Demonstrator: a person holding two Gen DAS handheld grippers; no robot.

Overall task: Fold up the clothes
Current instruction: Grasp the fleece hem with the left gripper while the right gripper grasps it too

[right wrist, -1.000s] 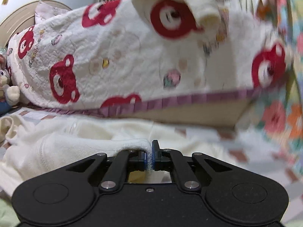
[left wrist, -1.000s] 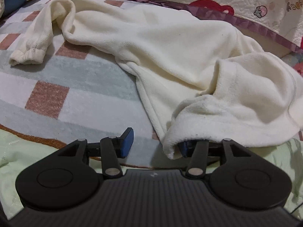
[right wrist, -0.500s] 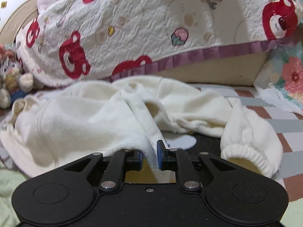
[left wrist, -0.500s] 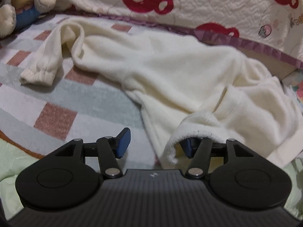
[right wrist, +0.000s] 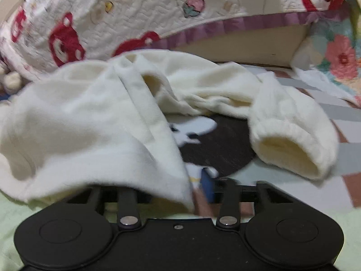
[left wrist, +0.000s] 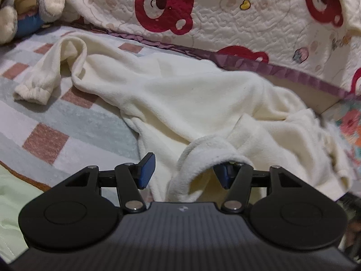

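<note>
A cream fleece garment (left wrist: pixel 191 94) lies crumpled on a checked blanket (left wrist: pixel 67 117), one sleeve cuff (left wrist: pixel 33 90) flung out to the far left. My left gripper (left wrist: pixel 183 172) is open; a rolled hem loop (left wrist: pixel 203 149) sits between its blue pads and drapes over the right one. In the right wrist view the same garment (right wrist: pixel 90 124) spreads to the left and its other cuff (right wrist: pixel 288 149) gapes at the right. My right gripper (right wrist: pixel 167 187) is open, with the garment's edge lying over its hidden left finger and the right blue pad (right wrist: pixel 207 185) bare.
A quilt with red bears (left wrist: pixel 203 11) rises along the back, edged in purple. A plush toy (left wrist: pixel 24 6) sits at the far left. Pale green sheet (left wrist: pixel 13 192) borders the blanket in front. A dark round print with a white rabbit (right wrist: pixel 225 149) shows under the garment.
My right gripper has gone from shut on the garment's hem to wide open, and the cloth has slumped over its left finger. The left gripper has stayed open and tilted upward.
</note>
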